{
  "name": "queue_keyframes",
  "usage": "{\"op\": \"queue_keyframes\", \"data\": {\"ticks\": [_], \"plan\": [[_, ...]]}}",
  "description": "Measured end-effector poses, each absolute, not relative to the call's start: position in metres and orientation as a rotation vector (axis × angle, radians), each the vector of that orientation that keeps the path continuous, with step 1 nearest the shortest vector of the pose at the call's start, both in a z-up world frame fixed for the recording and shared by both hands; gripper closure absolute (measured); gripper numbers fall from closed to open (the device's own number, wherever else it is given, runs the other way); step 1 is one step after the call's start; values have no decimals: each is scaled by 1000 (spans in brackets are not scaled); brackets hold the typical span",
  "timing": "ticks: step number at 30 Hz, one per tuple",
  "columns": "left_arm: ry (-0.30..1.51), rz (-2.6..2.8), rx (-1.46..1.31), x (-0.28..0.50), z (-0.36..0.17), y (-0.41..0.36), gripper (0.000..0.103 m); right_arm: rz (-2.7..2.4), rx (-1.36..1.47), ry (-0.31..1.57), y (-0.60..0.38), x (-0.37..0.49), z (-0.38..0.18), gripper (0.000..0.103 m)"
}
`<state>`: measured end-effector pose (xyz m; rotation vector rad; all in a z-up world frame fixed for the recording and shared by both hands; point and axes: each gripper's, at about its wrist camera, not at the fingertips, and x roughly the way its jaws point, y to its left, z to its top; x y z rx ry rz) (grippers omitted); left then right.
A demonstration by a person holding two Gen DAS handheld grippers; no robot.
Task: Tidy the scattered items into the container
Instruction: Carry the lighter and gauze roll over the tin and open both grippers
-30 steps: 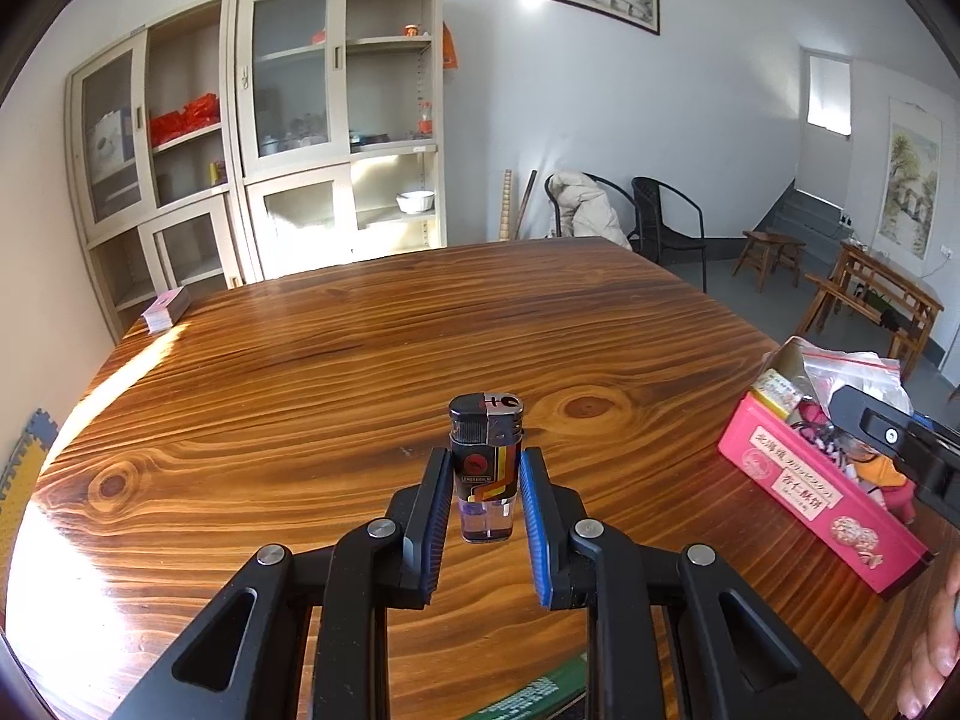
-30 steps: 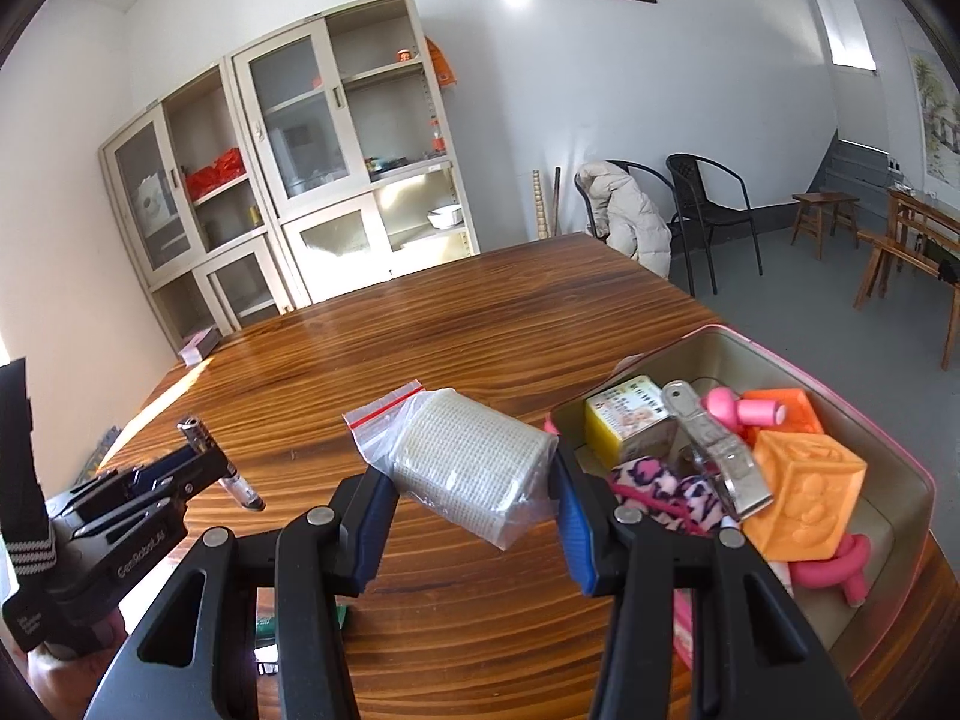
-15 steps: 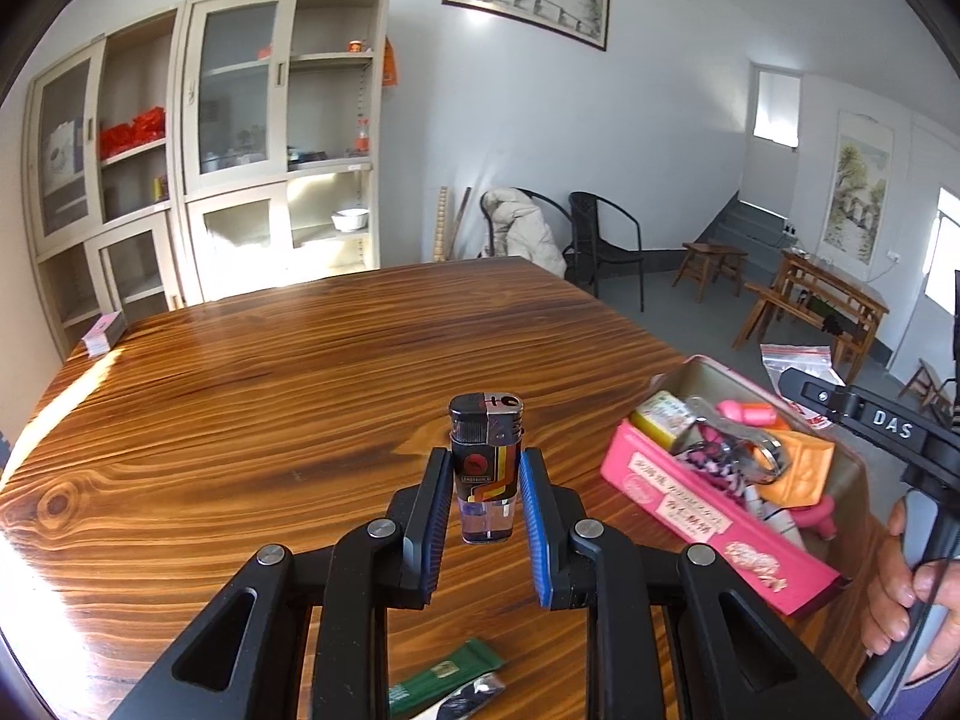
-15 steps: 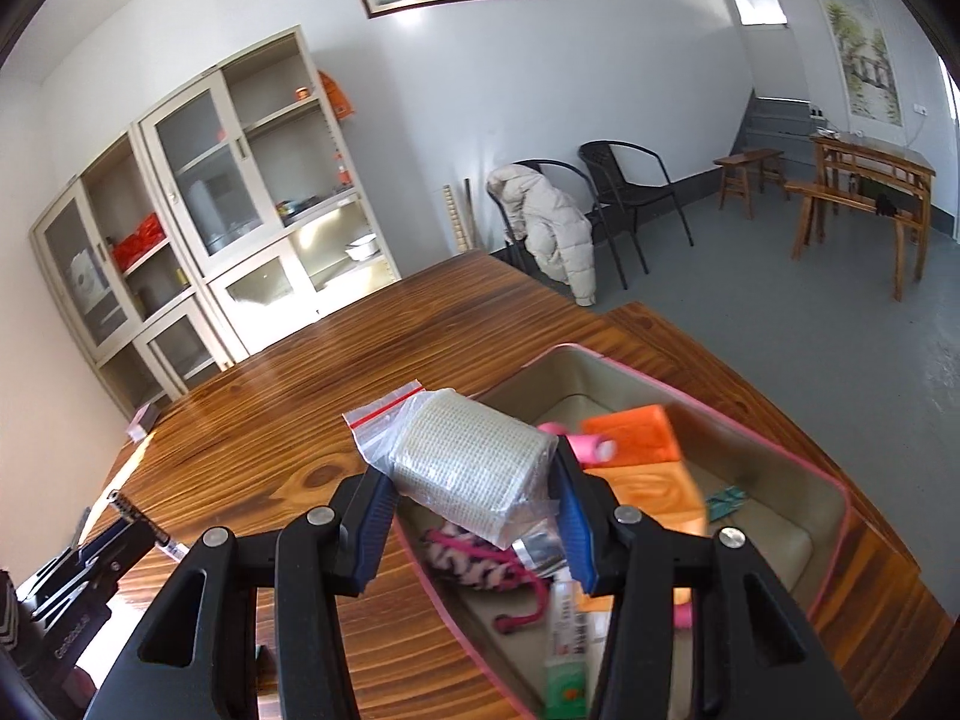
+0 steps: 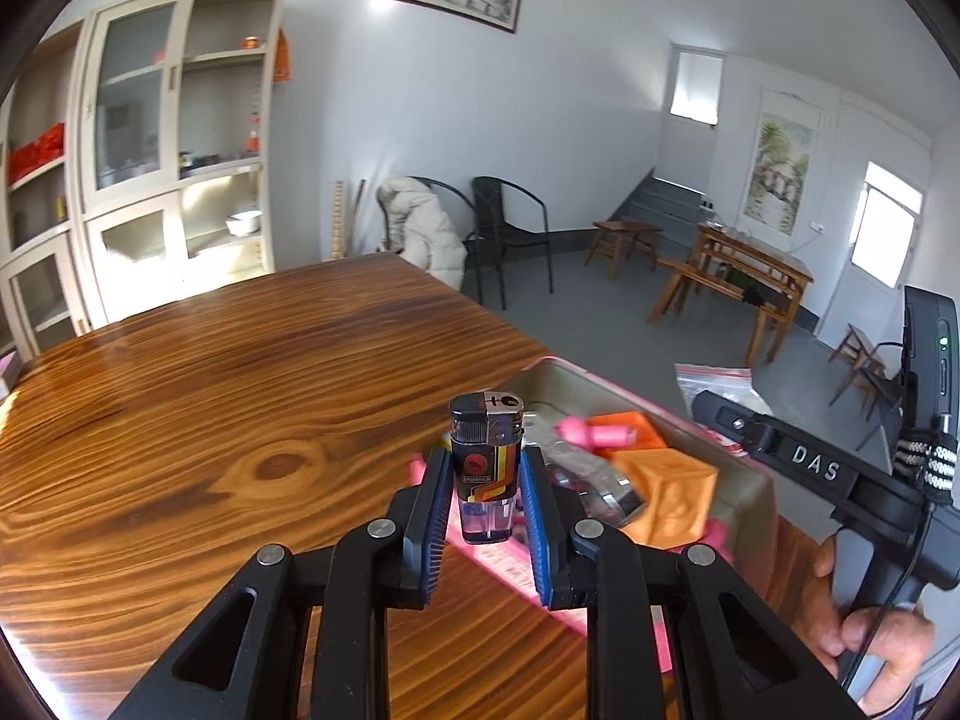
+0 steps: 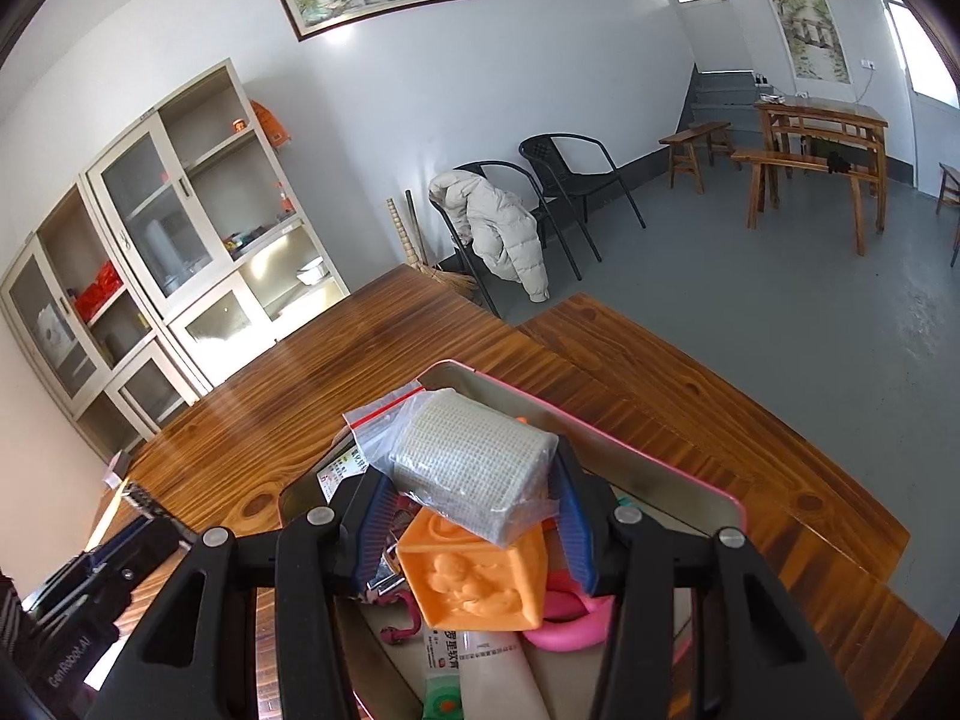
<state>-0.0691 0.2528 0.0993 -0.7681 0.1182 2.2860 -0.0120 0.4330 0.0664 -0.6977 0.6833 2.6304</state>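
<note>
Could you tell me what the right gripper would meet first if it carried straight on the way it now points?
Most likely the orange block in the pink box: it lies just beneath the bagged gauze roll that the right gripper holds, though the exact depth is unclear.

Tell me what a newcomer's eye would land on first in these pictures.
First, the lighter standing upright, clamped in the left gripper at the near edge of the pink tin. Next, the bagged gauze roll gripped in the right gripper directly over that tin, just above an orange embossed block among the clutter inside.
</note>
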Motion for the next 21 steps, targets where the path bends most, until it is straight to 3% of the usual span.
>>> {"op": "queue_keyframes", "data": {"ticks": [9,11,12,19,20,21], "plan": [[63,2180,-895,-90,83,297,75,2629,-687,681,436,-7,65,51],[34,2182,-921,-94,79,296,52,2627,-686,687,439,-5,65,51],[23,2194,-918,-93,78,294,35,2627,-685,690,440,-5,65,51],[29,2250,-898,-88,80,275,32,2652,-684,676,435,-7,65,51],[28,2258,-896,-88,80,270,30,2659,-688,670,434,-8,65,51],[27,2267,-894,-88,81,265,20,2667,-692,664,433,-9,65,50]]}}
